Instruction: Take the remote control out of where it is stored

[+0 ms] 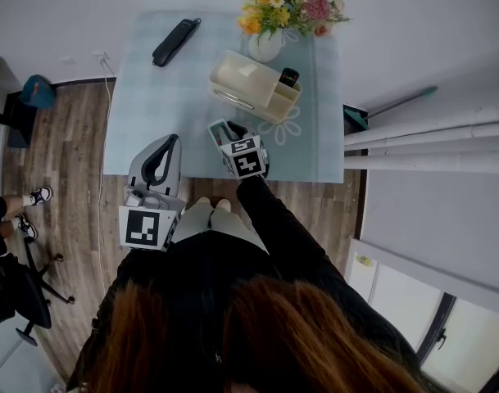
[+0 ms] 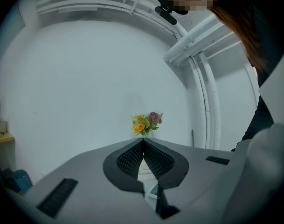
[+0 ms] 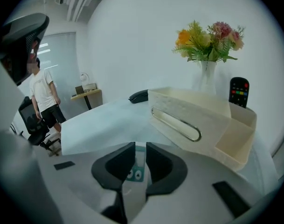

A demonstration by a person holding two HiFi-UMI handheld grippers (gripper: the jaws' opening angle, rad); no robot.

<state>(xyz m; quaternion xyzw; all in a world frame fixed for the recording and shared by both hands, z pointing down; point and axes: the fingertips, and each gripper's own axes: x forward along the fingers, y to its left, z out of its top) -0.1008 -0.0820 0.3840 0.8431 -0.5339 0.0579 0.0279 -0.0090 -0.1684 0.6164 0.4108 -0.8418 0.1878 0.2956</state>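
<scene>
The black remote control stands upright in the narrow end compartment of a cream storage box on the table; in the right gripper view the remote control pokes up at the box's far right. My right gripper hovers over the table's front part, just short of the box. A narrow gap shows between the jaws of the right gripper, with nothing in it. My left gripper hangs at the table's front edge, well left of the box. The tips of the left gripper meet, empty.
The table carries a pale blue cloth. A white vase of flowers stands behind the box. A long black object lies at the far left. A person and an office chair are on the wooden floor to the left.
</scene>
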